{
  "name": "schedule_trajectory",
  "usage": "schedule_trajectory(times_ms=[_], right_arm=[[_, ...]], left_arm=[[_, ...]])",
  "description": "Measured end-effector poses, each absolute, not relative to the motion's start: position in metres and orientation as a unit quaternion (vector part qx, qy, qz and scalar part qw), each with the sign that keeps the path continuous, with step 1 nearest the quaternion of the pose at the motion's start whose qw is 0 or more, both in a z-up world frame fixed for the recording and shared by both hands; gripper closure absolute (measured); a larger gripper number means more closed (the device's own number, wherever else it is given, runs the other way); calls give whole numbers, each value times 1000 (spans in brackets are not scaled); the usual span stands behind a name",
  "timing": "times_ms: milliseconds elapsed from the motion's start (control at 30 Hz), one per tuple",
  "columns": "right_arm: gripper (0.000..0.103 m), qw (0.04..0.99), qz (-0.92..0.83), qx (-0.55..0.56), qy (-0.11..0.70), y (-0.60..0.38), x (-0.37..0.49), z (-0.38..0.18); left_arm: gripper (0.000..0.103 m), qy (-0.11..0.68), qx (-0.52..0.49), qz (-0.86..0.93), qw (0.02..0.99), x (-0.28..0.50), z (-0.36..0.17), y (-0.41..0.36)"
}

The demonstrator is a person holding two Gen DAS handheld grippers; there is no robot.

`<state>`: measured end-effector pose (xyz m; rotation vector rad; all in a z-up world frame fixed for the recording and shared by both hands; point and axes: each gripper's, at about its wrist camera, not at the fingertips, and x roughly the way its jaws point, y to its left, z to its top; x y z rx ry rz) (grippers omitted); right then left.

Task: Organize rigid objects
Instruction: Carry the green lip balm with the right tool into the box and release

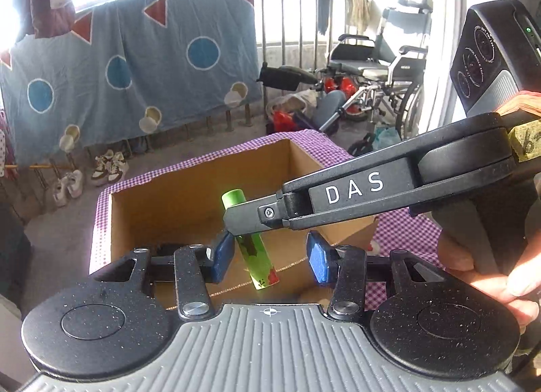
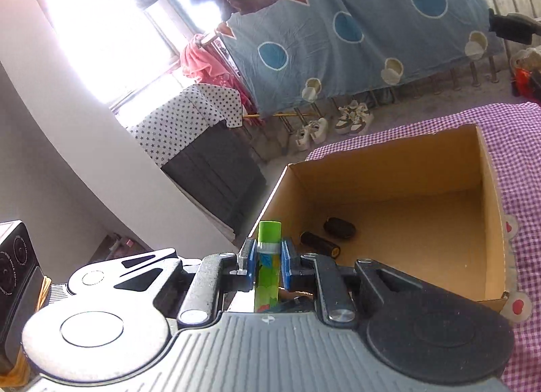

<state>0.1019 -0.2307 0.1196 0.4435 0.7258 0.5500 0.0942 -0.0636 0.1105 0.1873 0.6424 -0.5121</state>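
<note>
A green tube with a leaf print point(image 1: 257, 256) hangs over the open cardboard box point(image 1: 189, 186). My right gripper point(image 1: 236, 223) comes in from the right and is shut on the tube's upper part. The right wrist view shows the tube point(image 2: 268, 263) clamped between the blue pads point(image 2: 251, 262) of the right gripper point(image 2: 268, 262), near the box's point(image 2: 399, 169) near-left corner. My left gripper point(image 1: 268, 258) is open, its blue pads point(image 1: 319, 262) either side of the tube's lower half, not touching it. A black cylinder point(image 2: 319, 243) and a dark oval object point(image 2: 339, 228) lie on the box floor.
The box stands on a purple checked cloth point(image 2: 520, 196). Behind are a blue sheet on a railing point(image 1: 128, 64), shoes on the floor point(image 1: 108, 165), a wheelchair point(image 1: 382, 67) and a dark cabinet with a starred cloth point(image 2: 189, 121).
</note>
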Motion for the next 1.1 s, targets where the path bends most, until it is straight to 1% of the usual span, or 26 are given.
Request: schedule_trajectory(times_ms=[133,200,367,400,500,700,933,1100], right_arm=[[86,833,280,235,416,-214,162,97],[86,804,284,250,459,-205,190,79],[86,755,272,264,535,-182,235,38],[86,749,267,264,546,-178,242,31],[86,735,260,258,571,-171,254,13],[86,727,250,237,594,-159,264,-2],[84,723,215,212,621,-148,281,-21],[80,733,221,230,601,-159,275,-7]], left_arm=[[57,371,62,-223,899,139,97,-45],[57,390,53,-211,895,152,86,-32],[56,445,48,-180,876,177,62,-13],[55,447,46,-172,876,177,61,-8],[47,441,40,-163,882,173,63,3],[47,428,33,-155,890,167,72,12],[47,408,3,-158,899,158,84,23],[46,391,-11,-161,906,143,93,32]])
